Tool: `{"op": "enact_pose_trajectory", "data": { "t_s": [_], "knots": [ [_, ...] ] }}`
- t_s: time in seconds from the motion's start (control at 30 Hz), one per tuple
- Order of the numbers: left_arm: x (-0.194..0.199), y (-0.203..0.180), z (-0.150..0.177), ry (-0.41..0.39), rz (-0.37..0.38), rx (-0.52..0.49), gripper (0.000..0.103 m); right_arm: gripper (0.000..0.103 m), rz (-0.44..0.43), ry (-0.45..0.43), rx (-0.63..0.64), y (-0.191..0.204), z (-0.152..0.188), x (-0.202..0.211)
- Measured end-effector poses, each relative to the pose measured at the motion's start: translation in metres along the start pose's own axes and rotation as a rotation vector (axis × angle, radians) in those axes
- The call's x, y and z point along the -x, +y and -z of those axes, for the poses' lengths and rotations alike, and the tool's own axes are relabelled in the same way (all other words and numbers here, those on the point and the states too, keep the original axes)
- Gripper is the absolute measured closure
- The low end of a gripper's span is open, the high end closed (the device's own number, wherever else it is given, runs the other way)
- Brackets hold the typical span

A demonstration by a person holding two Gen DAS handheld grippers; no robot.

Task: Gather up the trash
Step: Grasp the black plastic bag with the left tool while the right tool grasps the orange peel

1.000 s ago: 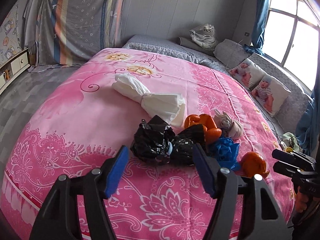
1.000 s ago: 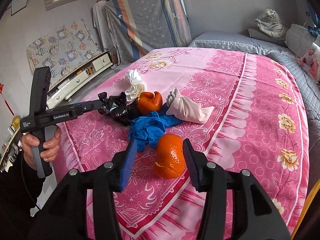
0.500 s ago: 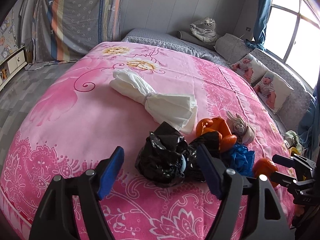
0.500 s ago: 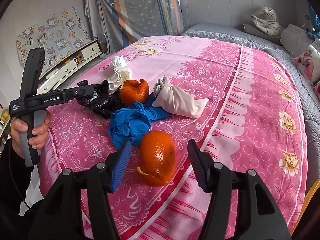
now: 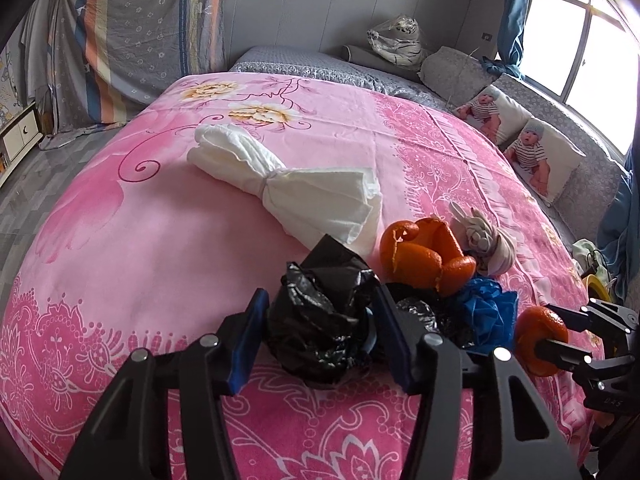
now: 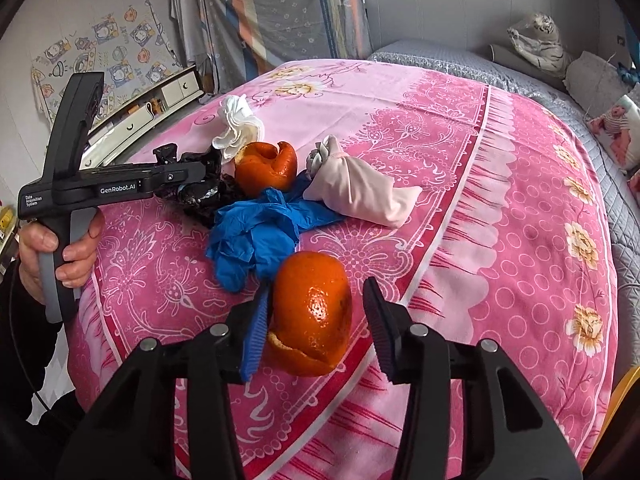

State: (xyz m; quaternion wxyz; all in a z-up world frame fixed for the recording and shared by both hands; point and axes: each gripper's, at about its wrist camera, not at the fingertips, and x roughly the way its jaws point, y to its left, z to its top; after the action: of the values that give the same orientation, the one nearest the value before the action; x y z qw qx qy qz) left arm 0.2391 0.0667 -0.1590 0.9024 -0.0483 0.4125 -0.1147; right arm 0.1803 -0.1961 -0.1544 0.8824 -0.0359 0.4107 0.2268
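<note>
1. Black crumpled bag [image 5: 320,320] sits between the spread jaws of the left gripper [image 5: 320,336], not yet clamped.
2. Orange peel [image 6: 312,312] lies between the right gripper's [image 6: 316,328] parted jaws, touching the left pad, ungripped.
3. Beyond the jaws, blue glove [image 6: 260,232], second peel [image 6: 266,168], white tissue [image 5: 288,192] and pink bundle [image 6: 360,192] remain on the bed [image 6: 520,240]; apparently nothing is collected.

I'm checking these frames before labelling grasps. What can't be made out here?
- Left wrist view: whether the left tongs already pinch the black bag; its bulk hides the pad faces.
- Right wrist view: the orange peel sits between the right tongs; contact with the left pad is unclear.
- Both views: no trash bin visible; a yellow object is cut off by the edge.
</note>
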Motion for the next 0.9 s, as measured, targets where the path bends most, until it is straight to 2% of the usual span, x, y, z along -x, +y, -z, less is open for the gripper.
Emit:
{"op": "enact_pose_trajectory", "data": {
  "t_s": [0.07, 0.13, 0.3, 0.63, 0.9],
  "knots": [
    [-0.001, -0.001, 0.001, 0.002, -0.01, -0.006, 0.057, 0.069, -0.004, 0.005, 0.001, 0.001, 0.0, -0.001],
    [0.002, -0.001, 0.001, -0.007, -0.012, -0.009, 0.065, 0.071, 0.004, -0.003, 0.005, 0.002, 0.001, 0.0],
    [0.013, 0.003, 0.003, -0.027, -0.02, 0.003, 0.072, 0.073, 0.0, -0.025, -0.021, -0.001, 0.001, 0.007],
    [0.065, 0.013, 0.011, -0.126, -0.019, 0.037, 0.073, 0.074, -0.018, -0.076, -0.037, -0.001, 0.002, 0.032],
    [0.086, 0.009, 0.018, -0.153, -0.028, 0.038, 0.073, 0.074, -0.016, -0.095, -0.034, 0.003, 0.003, 0.039]
  ]
}}
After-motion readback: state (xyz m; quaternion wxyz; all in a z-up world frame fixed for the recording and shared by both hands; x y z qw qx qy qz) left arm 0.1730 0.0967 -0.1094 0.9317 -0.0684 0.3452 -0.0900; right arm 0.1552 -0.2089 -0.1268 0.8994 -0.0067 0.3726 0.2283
